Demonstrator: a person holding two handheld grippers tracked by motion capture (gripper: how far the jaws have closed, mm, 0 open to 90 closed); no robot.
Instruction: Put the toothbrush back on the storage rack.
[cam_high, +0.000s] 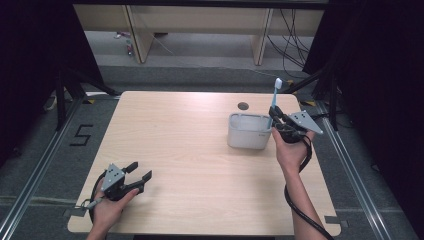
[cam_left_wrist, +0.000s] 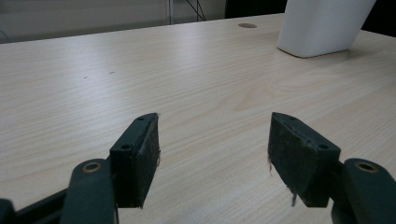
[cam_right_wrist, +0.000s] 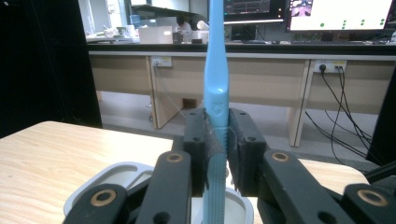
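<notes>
Two grippers: both in play, one on each side of the table (cam_high: 200, 150).
Right gripper (cam_high: 278, 121): up at the far right, just beside the cup's right edge, a hand wrapped round its body.
Right jaws: pinching the toothbrush on its lower handle, pads tight on both sides, clear in the right gripper view (cam_right_wrist: 217, 140).
Toothbrush (cam_high: 274, 100): light blue, near upright with a slight lean, white bristle head at the top, above the cup's right end.
Toothbrush foot: down inside the cup's mouth in the right gripper view (cam_right_wrist: 215, 84); whether it touches the bottom, can't tell.
Cup (cam_high: 248, 131): white, oblong, ribbed, standing on the table far right of centre, just near of a small round hole (cam_high: 243, 106).
Left gripper (cam_high: 134, 177): low at the near left corner, pointing across the table towards the cup, well apart from it.
Left jaws: spread wide, nothing but bare wood between the pads (cam_left_wrist: 214, 154).
Cup from the left gripper view (cam_left_wrist: 322, 25): far off at the upper right.
</notes>
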